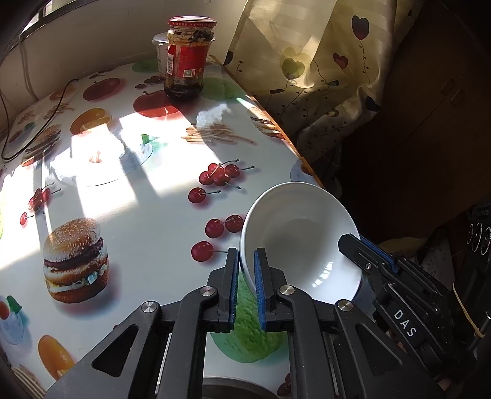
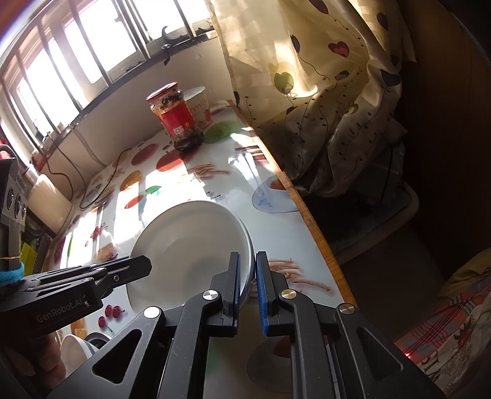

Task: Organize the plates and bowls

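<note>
Bowl [image 1: 299, 236] rim pinched by both hand-held grippers, left [image 1: 246, 264] marked "GenRobot.AI", right [image 2: 246, 267] "DAS".

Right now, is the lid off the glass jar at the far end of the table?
No, the glass jar has its red lid on, and it stands upright on the table.

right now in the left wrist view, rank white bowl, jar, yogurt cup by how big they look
1. white bowl, though it is nearest the camera
2. jar
3. yogurt cup, mostly hidden behind the jar, so its size is unsure
</note>
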Demonstrator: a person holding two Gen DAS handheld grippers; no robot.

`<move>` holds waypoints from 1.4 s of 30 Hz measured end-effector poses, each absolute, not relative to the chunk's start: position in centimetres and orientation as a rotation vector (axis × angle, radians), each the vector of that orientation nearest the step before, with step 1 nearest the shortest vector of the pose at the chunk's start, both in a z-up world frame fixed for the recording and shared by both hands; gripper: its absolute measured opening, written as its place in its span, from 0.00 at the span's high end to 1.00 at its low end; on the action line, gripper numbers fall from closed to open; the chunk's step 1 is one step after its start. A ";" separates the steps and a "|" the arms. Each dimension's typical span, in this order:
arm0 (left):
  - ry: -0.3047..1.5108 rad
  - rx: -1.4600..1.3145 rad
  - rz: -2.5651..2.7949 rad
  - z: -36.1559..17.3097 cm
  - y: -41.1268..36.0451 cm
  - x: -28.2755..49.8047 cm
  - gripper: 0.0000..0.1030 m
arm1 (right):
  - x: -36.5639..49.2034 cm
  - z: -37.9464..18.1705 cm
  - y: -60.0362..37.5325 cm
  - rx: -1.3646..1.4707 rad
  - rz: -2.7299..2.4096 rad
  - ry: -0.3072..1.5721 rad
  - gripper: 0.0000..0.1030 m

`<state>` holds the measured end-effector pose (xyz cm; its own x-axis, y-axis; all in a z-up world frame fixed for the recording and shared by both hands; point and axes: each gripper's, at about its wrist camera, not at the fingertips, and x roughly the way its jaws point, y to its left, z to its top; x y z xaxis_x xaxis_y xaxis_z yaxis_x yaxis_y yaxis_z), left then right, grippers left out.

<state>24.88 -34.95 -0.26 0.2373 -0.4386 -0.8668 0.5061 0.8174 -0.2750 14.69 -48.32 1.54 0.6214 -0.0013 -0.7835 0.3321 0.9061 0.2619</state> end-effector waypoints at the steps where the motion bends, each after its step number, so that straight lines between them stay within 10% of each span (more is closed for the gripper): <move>1: 1.166 0.060 -0.648 -0.3 -34.8 24.9 0.90 | 14.7 1.6 -48.4 0.416 -0.197 0.883 0.90; 42: 1.020 -0.082 -0.684 6.9 -27.1 19.8 0.90 | 8.6 9.8 -42.4 0.433 -0.135 0.710 0.90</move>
<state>19.83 -27.12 6.93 0.3363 -0.5604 -0.7568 0.4871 0.7913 -0.3695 8.65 -42.40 9.83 0.7536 0.0249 -0.6568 0.2646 0.9032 0.3379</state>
